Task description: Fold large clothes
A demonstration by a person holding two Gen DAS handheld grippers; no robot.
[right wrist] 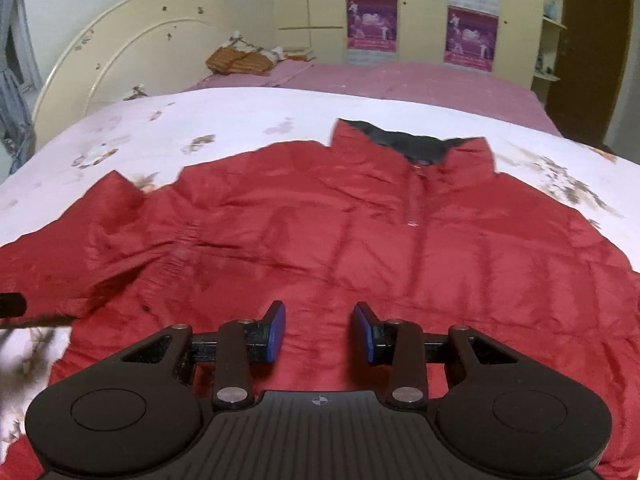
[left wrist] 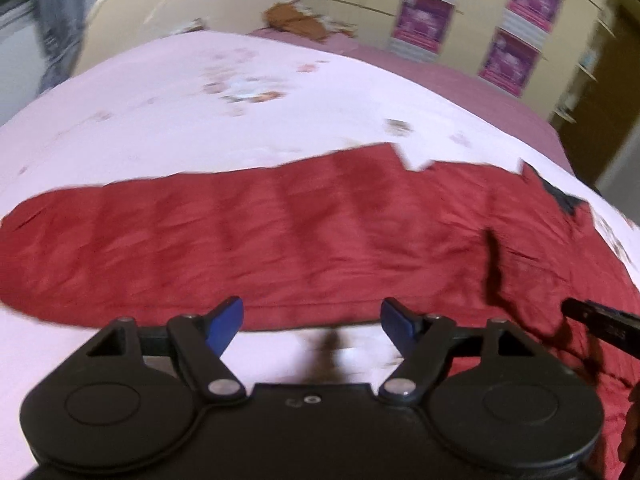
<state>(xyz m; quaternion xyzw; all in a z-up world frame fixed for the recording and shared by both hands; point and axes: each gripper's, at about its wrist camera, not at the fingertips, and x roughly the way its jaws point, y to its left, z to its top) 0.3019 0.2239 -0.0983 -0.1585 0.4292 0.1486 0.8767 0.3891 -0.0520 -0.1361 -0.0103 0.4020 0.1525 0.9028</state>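
Floral bedspread (right wrist: 240, 120) under spread red jacket (right wrist: 320, 232); both grippers' fingers (left wrist: 226, 322) (right wrist: 276, 332) apart, empty.

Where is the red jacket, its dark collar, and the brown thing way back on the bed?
red jacket (right wrist: 320, 248), right wrist view, chest panel.
dark collar (right wrist: 416, 142), right wrist view, inner lining.
brown thing (right wrist: 236, 60), right wrist view, its top.

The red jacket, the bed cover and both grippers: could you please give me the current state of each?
red jacket: spread flat, front up, collar open, unfolded.
sleeve: stretched out flat.
floral bed cover: spread under the jacket.
left gripper: open, empty.
right gripper: open, empty, above the jacket.
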